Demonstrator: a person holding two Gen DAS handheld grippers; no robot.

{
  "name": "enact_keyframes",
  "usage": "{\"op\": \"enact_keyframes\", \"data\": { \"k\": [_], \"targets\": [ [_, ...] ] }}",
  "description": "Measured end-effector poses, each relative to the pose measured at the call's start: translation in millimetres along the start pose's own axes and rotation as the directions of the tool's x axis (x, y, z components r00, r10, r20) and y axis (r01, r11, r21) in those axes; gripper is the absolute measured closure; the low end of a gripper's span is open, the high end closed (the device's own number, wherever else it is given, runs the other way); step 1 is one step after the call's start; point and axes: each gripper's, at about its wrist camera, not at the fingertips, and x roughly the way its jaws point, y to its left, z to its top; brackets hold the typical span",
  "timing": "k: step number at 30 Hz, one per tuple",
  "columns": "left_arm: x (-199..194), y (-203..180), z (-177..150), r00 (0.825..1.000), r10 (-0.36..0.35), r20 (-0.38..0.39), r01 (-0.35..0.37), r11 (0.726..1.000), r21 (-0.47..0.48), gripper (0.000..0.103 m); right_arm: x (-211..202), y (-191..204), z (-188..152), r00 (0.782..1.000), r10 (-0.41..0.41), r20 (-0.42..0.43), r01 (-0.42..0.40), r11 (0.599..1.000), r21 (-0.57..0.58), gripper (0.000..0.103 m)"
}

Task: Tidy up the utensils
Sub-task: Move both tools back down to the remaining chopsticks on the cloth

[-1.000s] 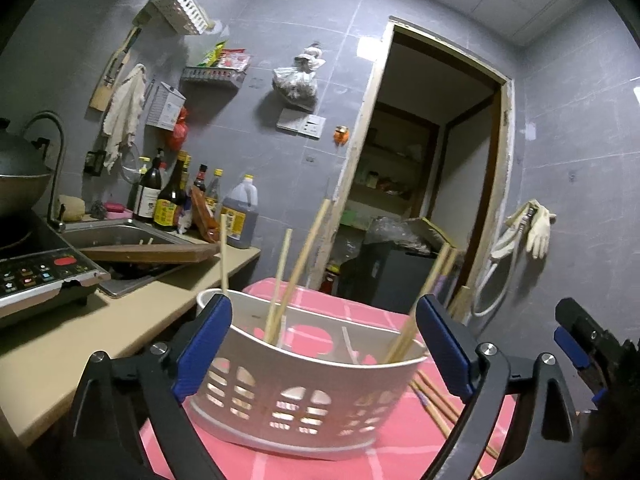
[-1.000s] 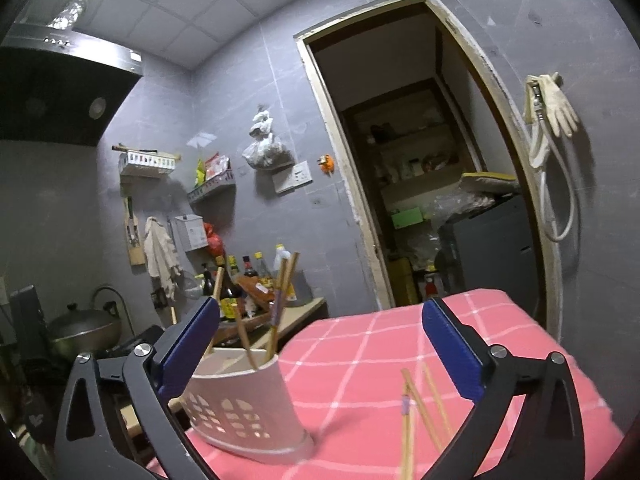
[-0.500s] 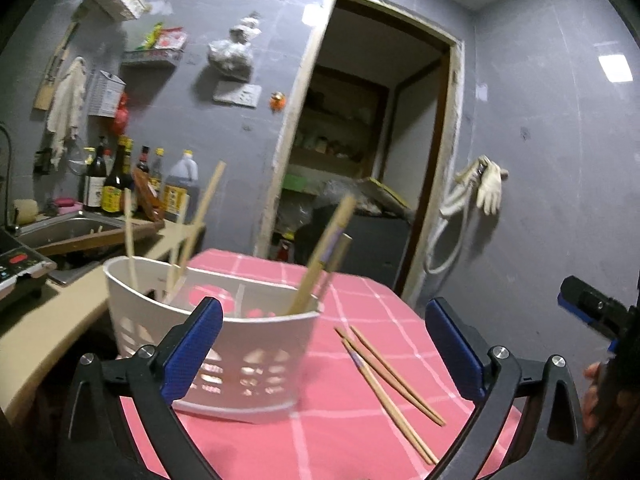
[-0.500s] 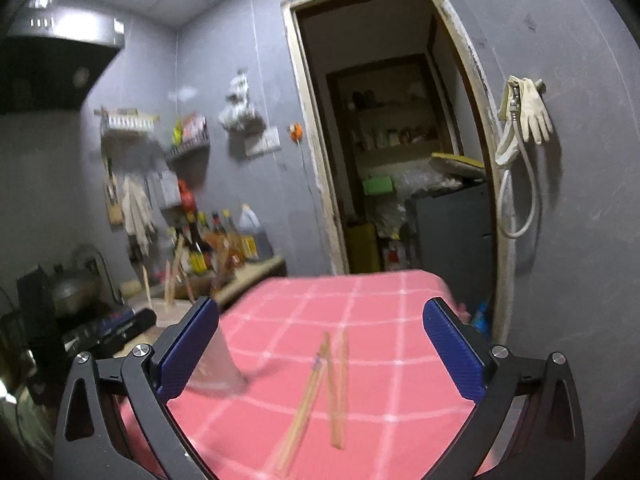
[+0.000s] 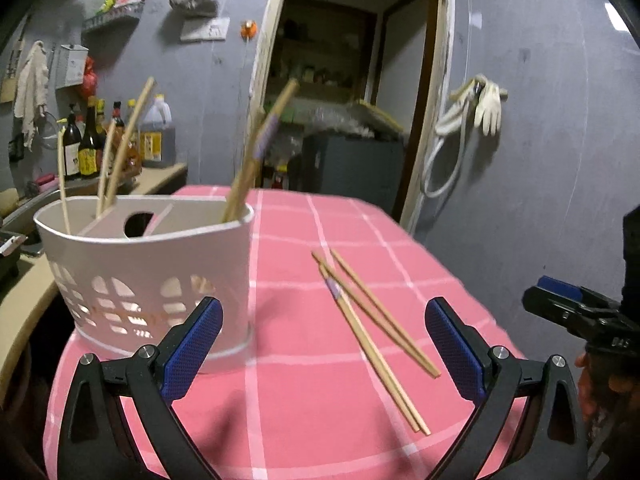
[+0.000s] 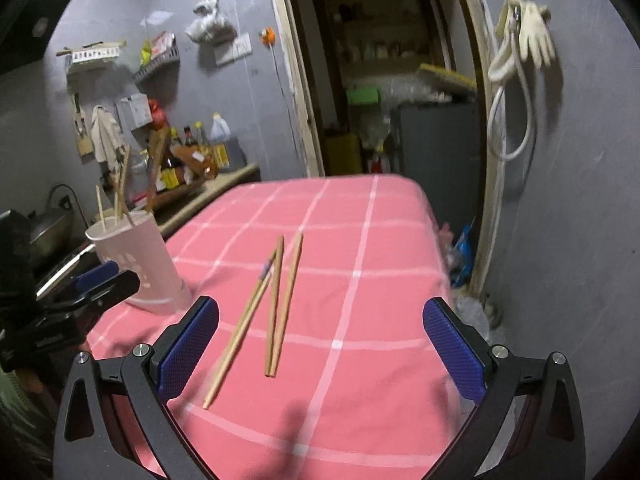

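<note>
Three wooden chopsticks (image 5: 372, 336) lie loose on the pink checked tablecloth (image 5: 304, 392), one with a purple band. They also show in the right wrist view (image 6: 276, 304). A white perforated utensil basket (image 5: 152, 264) stands at the left with several chopsticks upright in it; it also shows in the right wrist view (image 6: 140, 260). My left gripper (image 5: 320, 344) is open and empty, above the cloth between basket and loose chopsticks. My right gripper (image 6: 320, 344) is open and empty, just short of the loose chopsticks.
A counter (image 5: 160, 176) with sauce bottles (image 5: 88, 148) and a sink runs along the left wall. A doorway (image 6: 392, 92) opens beyond the table's far edge. A hose and gloves (image 6: 520, 48) hang on the right wall.
Both grippers have swung right and tilted down, away from the basket. The loose chopsticks now lie in front of both grippers. Both stay open.
</note>
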Motion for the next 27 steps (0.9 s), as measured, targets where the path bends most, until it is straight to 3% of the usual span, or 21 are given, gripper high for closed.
{"op": "enact_keyframes", "data": {
  "k": [5, 8, 11, 16, 19, 27],
  "targets": [
    [26, -5, -5, 0.996, 0.004, -0.089, -0.002, 1.000, 0.019, 0.005, 23, -6, -2, 0.998, 0.026, -0.054, -0.026, 1.000, 0.004, 0.005],
    [38, -7, -7, 0.992, 0.000, -0.125, 0.002, 1.000, 0.022, 0.008, 37, -4, -1, 0.995, 0.038, -0.093, -0.040, 0.999, -0.013, 0.018],
    [48, -8, -6, 0.985, -0.012, -0.170, 0.017, 1.000, 0.026, 0.019, 51, -2, 0, 0.990, 0.047, -0.129, -0.052, 0.998, -0.030, 0.030],
    [68, -9, -7, 0.965, -0.035, -0.261, 0.045, 0.999, 0.031, 0.039, 74, -1, 0, 0.977, 0.067, -0.201, -0.079, 0.995, -0.053, 0.060],
    [83, -9, -6, 0.947, -0.054, -0.317, 0.066, 0.997, 0.029, 0.051, 87, -1, 2, 0.969, 0.087, -0.232, -0.102, 0.993, -0.055, 0.069],
    [112, -7, -2, 0.920, -0.060, -0.386, 0.072, 0.997, 0.015, 0.067, 107, 1, 8, 0.954, 0.125, -0.271, -0.146, 0.988, -0.059, 0.076]
  ]
}}
